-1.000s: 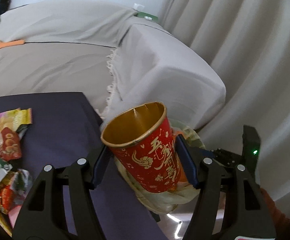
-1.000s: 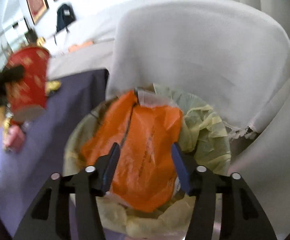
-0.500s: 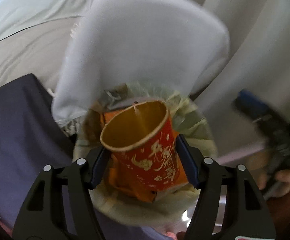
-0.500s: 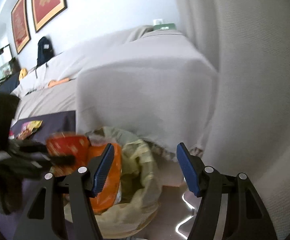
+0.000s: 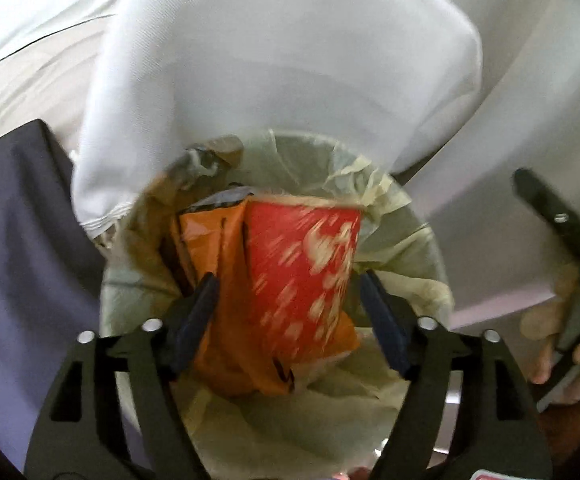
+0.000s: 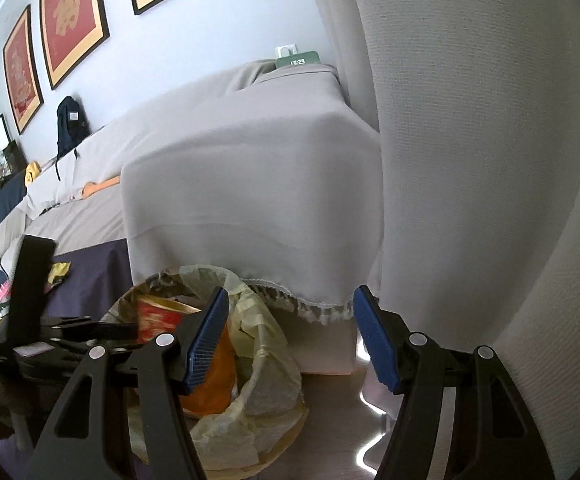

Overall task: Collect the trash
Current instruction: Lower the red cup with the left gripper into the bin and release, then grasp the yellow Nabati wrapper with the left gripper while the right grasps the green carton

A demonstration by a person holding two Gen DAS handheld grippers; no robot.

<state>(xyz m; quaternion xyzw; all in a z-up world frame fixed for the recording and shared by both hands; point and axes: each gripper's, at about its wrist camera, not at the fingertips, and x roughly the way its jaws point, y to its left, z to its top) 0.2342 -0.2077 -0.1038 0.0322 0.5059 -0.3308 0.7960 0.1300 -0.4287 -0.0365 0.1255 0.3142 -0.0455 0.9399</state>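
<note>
Over the lined trash bin (image 5: 406, 240), the left gripper (image 5: 290, 316) is hanging with its jaws spread wide, and the red paper cup (image 5: 302, 264) is sitting between them, blurred and apparently touching neither pad, so it is probably dropping free into the bin. The cup is lying against an orange bag (image 5: 214, 240) that is already filling the left part of the liner. The right gripper (image 6: 290, 336) is hovering beside the bin on its right, jaws wide apart and holding nothing; from its camera the cup's rim (image 6: 158, 312) is showing inside the bin mouth.

As a judgement, this piece of trash is all but delivered. More is waiting: at the far left of the right wrist view, colourful wrappers (image 6: 56, 274) are lying on the dark purple cloth (image 6: 90, 276), so further trips are likely needed. How much else remains beyond that edge I cannot tell.
</note>
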